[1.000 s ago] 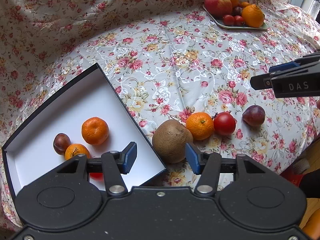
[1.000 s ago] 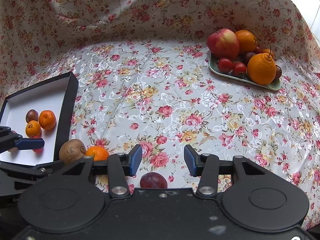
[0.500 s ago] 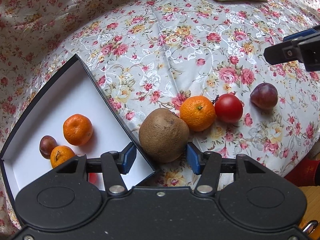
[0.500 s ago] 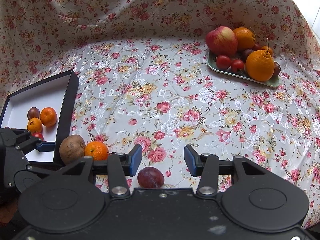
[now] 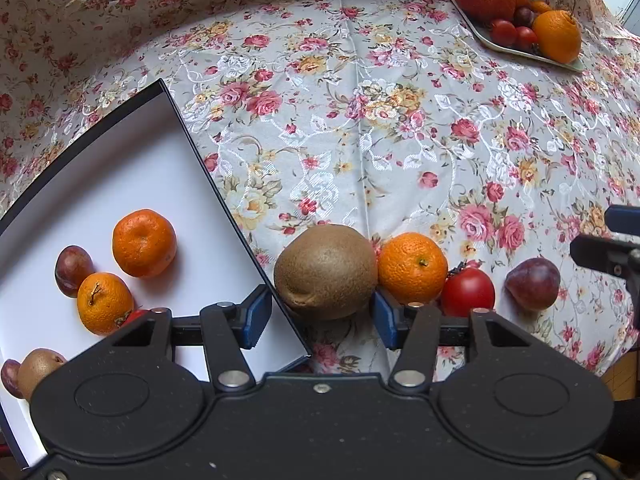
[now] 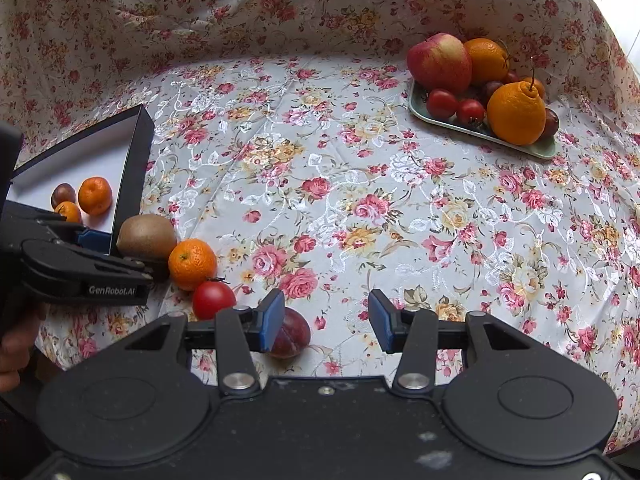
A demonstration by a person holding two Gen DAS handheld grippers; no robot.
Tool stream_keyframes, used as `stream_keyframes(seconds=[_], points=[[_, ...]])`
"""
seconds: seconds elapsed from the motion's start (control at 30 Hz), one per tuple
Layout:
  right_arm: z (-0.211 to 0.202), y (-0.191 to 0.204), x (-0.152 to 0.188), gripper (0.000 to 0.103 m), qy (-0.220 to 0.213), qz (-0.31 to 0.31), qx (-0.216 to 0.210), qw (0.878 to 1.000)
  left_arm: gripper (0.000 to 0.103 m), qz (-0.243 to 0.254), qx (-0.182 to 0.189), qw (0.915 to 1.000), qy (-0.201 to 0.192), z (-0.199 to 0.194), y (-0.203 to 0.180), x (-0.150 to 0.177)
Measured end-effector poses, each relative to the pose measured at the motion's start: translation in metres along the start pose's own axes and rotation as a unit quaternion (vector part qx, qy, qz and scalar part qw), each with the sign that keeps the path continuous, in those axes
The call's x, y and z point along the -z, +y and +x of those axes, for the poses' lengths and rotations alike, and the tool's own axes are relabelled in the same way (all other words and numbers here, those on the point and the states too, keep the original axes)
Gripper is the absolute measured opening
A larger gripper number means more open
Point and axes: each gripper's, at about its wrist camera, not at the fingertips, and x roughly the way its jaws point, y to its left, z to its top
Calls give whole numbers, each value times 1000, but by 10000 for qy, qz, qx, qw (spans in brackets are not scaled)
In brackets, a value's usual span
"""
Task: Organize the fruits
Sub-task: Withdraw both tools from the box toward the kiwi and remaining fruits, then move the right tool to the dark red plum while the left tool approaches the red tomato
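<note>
A brown kiwi (image 5: 326, 272) lies on the floral cloth beside the black box (image 5: 208, 168), and my left gripper (image 5: 320, 318) is open with the kiwi between its fingertips. To the kiwi's right lie a tangerine (image 5: 412, 267), a tomato (image 5: 467, 292) and a plum (image 5: 532, 283). The box has a white floor (image 5: 120, 176) and holds two tangerines, plums and a kiwi. My right gripper (image 6: 326, 322) is open above the cloth, with the plum (image 6: 290, 338) just behind its left pad (image 6: 271, 319). The left gripper (image 6: 116, 256) shows in the right wrist view at the kiwi (image 6: 146, 237).
A green tray (image 6: 476, 130) at the back right carries an apple, oranges, small tomatoes and plums. Draped floral cloth rises behind the table. The table's front edge runs close below the row of loose fruit. A hand (image 6: 16, 344) holds the left gripper.
My left gripper has moved forward and down until the kiwi sits between its fingertips. The right gripper has shifted slightly, and the plum now appears beside its left pad.
</note>
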Motion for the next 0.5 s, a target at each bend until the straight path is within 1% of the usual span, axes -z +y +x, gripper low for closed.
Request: stream_keyframes(seconds=[0.23,0.3,0.4,0.47,0.5], points=[[4,-1,6,49,94,-72,-24,9999,56,-87,-155,9998,-49,5,-5,-13],[4,-1,7,49,111,-66,-47,9999,56,-145,-146,9998,-24,6,-4,-16],[3,0,8,49,125,-89,-117,9998,56,-216,-122,9997,26,8,0,-16],[2,2,8,49,118,-118,-162,9997,54,-283,-219,9993,103,12,4,-15],[1,3,8,49,121,-127,-183,9997,54,-282,-228,9993,57,11,5,-14]])
